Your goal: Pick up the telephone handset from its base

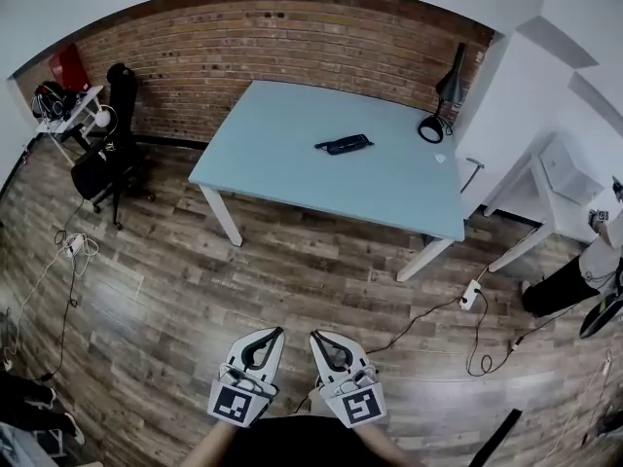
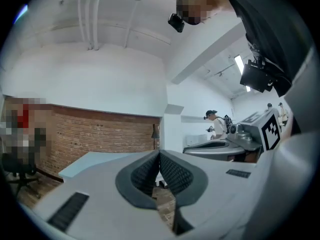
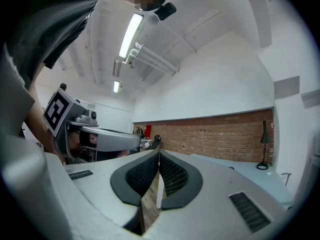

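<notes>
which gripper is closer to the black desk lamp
Right. The right gripper is below-left of the desk lamp; the left gripper sits farther left.

No word, number or brand can be read anywhere in the room from where I stand. The nearest thing to a sign is the square black-and-white marker (image 1: 234, 404) on the cube of the left hand-held gripper (image 1: 275, 334), with a second marker (image 1: 360, 407) on the right hand-held gripper (image 1: 317, 337). Both are block patterns, not letters or figures. The same patterns show again in the gripper views, each on the other gripper's cube. The dark telephone (image 1: 344, 144) on the desk (image 1: 273, 154) may carry some print, but it is too small and far off to tell.
</notes>
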The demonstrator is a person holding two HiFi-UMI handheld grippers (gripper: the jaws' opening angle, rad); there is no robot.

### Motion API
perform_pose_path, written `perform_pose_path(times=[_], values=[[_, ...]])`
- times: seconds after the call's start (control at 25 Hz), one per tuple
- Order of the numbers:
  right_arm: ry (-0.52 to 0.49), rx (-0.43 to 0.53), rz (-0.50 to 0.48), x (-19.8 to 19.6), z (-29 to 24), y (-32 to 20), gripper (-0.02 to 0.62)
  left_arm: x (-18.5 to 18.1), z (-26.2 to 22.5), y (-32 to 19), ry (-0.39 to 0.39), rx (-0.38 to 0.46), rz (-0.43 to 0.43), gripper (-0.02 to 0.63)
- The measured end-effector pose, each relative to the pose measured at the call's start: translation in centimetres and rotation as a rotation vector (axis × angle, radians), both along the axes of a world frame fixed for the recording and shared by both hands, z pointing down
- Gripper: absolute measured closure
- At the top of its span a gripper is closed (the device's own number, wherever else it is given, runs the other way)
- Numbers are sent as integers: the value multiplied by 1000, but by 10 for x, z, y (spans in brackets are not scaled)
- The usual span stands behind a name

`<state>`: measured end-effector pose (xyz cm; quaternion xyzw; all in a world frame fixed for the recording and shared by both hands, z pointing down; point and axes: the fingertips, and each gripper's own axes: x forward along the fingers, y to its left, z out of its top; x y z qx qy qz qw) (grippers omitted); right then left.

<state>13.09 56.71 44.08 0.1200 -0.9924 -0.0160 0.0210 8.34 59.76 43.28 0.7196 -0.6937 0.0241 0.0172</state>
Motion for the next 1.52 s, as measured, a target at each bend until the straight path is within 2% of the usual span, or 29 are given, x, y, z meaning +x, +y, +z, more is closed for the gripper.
perform_pose_path(times=[0.24,0.52,0.8,1.12,1.32,1.52], values=[[-1,-21,-54,-4,4,-54,565,-4,-2,-49,7,-7,-81,603],[21,-30,-65,-39,18,-82,566,-41,18,-73,40,-40,-70,603],[72,12,25,-99,11,-131,568,-95,29,-127,71,-39,74,603],[105,41,114,-169,-7,-171,568,-149,17,-188,99,-51,331,603],[133,41,165,-177,-2,-200,568,-178,23,-219,88,-51,347,603],[130,16,191,-176,5,-247,569,-181,32,-263,105,-68,333,603]])
